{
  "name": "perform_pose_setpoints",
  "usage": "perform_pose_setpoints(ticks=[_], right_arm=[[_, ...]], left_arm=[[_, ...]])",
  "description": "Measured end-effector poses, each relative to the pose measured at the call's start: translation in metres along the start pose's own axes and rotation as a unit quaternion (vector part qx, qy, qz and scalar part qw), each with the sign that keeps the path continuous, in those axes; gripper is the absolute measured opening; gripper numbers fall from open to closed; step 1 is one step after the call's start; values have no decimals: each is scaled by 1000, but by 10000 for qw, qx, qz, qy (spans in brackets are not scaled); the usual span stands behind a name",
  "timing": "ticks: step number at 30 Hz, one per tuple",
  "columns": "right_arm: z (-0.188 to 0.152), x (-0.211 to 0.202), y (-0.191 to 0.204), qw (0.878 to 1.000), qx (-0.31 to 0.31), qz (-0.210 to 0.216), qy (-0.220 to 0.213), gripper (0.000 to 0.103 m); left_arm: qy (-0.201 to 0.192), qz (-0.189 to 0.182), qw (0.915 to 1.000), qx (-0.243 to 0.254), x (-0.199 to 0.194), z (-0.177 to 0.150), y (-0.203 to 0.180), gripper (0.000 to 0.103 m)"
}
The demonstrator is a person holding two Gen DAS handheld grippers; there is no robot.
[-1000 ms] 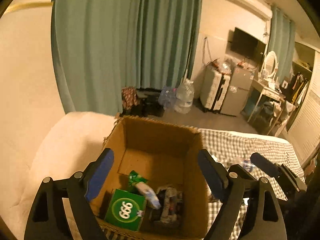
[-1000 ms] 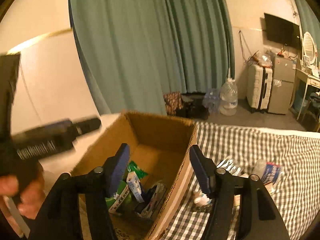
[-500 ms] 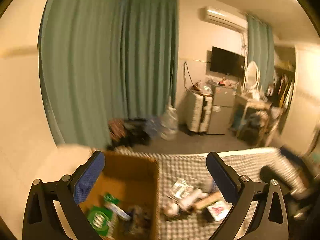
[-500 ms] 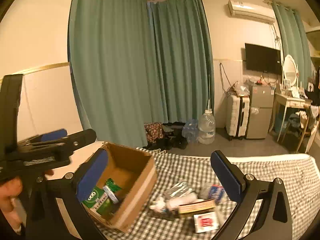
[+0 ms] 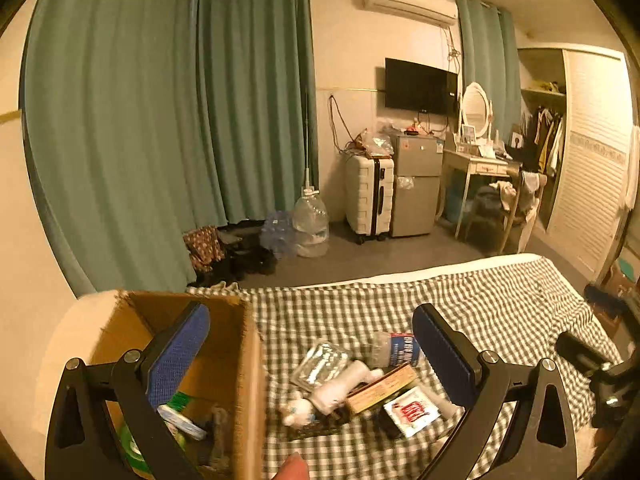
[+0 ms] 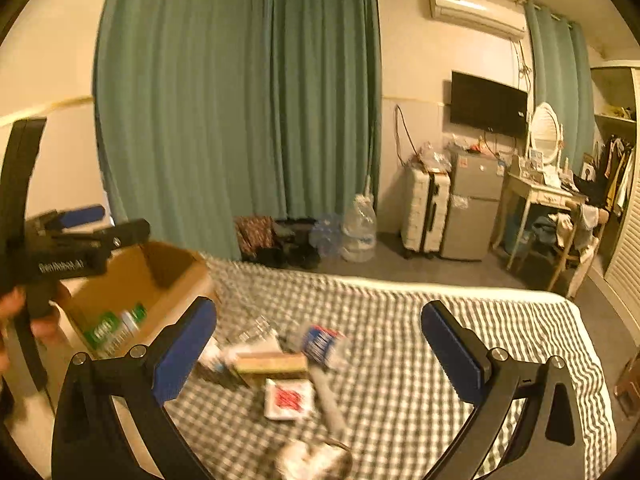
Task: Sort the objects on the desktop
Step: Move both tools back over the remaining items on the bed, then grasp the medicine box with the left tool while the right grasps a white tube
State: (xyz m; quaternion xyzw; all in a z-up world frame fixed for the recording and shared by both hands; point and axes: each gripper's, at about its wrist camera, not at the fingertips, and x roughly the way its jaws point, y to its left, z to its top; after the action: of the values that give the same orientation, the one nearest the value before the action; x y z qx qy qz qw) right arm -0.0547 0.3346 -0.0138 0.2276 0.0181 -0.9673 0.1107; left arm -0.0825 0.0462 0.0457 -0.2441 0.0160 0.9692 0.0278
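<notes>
A cardboard box (image 5: 250, 364) stands open at the left end of the checked bed cover (image 5: 500, 312). Inside it lie a green carton (image 6: 102, 326) and a white tube (image 5: 180, 426). Right of the box is a small pile: a clear packet (image 5: 320, 364), a blue-labelled bottle (image 5: 398, 350), a flat tan box (image 5: 380, 388) and a white sachet with red print (image 5: 412, 410). My left gripper (image 5: 310, 316) hangs open above the box's right wall and the pile, holding nothing. My right gripper (image 6: 320, 308) is open and empty over the same pile (image 6: 272, 362), which is blurred.
A person's hand (image 6: 16, 308) holds the left gripper at the left edge of the right wrist view. Beyond the bed's far edge are green curtains (image 5: 160, 120), a water jug (image 5: 310, 224), a suitcase (image 5: 370, 196), a small fridge (image 5: 416, 184) and a dressing table (image 5: 480, 164).
Both grippers have pulled back from over the box and swung right, so the pile on the cover came into view. The jaws of both have spread wider.
</notes>
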Motion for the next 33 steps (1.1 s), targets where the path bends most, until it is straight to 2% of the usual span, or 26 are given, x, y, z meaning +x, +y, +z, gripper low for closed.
perform_pose_setpoints(ticks=[5, 11, 15, 18, 23, 26, 28, 33], right_arm=[[-19, 33, -29, 9981, 509, 133, 327, 103], [-46, 64, -28, 9963, 257, 356, 734, 103], [-59, 88, -18, 9916, 20, 627, 1127, 103], [-65, 100, -15, 9888, 49, 775, 1274, 103], [-83, 123, -2, 9828, 77, 888, 1619, 103], [-94, 133, 10, 9796, -56, 876, 1809, 102], [-99, 142, 18, 9779, -184, 812, 1918, 101], [-111, 162, 19, 9711, -232, 900, 2197, 100]], left_arm=[[300, -341, 9989, 143, 25, -12, -19, 103], [863, -481, 9938, 518, 76, -45, -32, 103], [1224, -461, 9904, 450, 106, -62, -27, 103], [1364, -499, 9877, 580, 118, -70, -28, 103], [1738, -618, 9782, 950, 140, -87, -37, 100], [2002, -735, 9678, 1340, 153, -101, -47, 92], [2084, -740, 9638, 1489, 158, -105, -50, 85], [2303, -942, 9559, 1563, 175, -116, -49, 85]])
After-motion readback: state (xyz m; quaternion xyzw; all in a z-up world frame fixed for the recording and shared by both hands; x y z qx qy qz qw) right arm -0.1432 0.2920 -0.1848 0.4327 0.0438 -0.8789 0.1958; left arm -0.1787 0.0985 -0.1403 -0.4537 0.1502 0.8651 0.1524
